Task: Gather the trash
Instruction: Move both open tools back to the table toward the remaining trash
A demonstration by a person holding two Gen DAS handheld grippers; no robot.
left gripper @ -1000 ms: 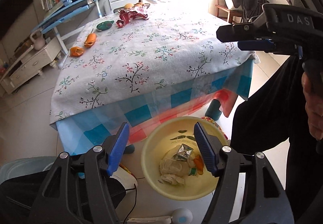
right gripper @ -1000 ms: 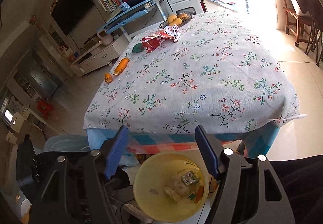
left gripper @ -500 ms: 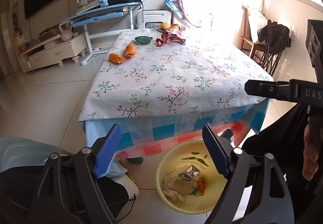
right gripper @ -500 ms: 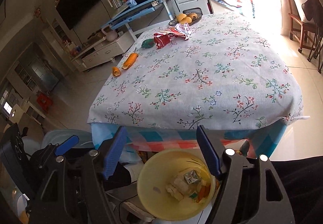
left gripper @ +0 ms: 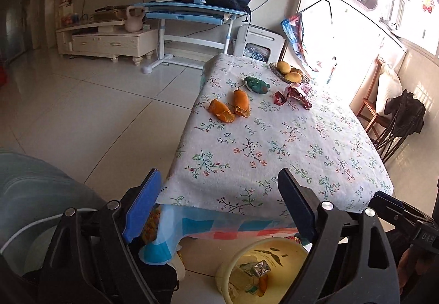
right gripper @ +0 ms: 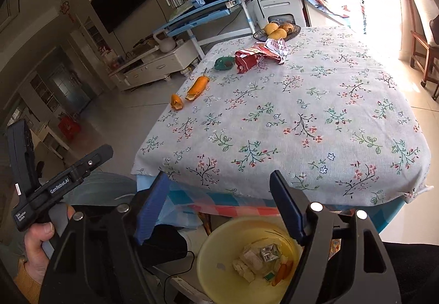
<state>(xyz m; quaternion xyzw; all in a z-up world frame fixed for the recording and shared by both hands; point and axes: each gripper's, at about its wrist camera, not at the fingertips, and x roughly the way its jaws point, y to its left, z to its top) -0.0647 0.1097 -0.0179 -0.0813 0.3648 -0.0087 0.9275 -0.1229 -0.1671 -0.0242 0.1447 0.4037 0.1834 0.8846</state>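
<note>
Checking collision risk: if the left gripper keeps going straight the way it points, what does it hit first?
Most likely the near edge of the floral tablecloth, which sits between the open fingers of the left gripper. Nothing is held. Depth is uncertain; aimed lower, it could pass under toward the yellow basin.

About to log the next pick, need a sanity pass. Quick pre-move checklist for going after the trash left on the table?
1. Left gripper empty, jaws just been opening: ok.
2. Right gripper empty, jaws just been opening: ok.
3. Yellow basin on the floor below the table edge, room left in it: ok.
4. Peel pieces and red wrapper unobstructed on the tablecloth: ok.
5. Targets at the far end, within reach from here: cannot tell.
6. Green item is trash: cannot tell.
</note>
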